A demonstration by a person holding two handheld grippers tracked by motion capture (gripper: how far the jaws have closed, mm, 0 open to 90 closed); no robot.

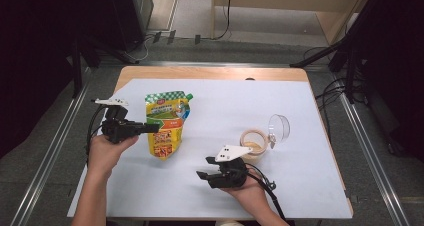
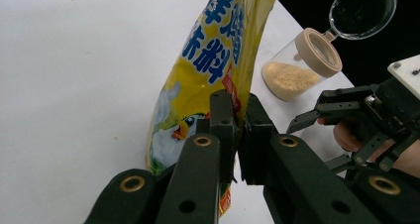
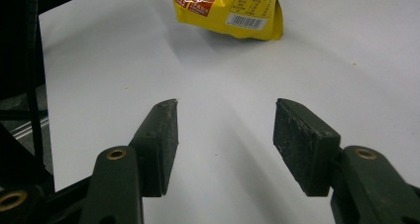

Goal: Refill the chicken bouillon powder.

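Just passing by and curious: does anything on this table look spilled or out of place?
Nothing spilled. The jar stands with its hinged lid flipped open, and the left tongs pinch the yellow pouch by its edge.

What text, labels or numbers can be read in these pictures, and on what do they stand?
"鲜" above "味料", blue characters, partly cut off: front of the yellow pouch, left gripper view.
"5", white on a red panel: low on the pouch's back, right gripper view.
Barcode and printed table beside it: digits and text too small to read.
Pouch print in the high view: too blurred to read.
Jar and its open lid: no lettering that I can see.
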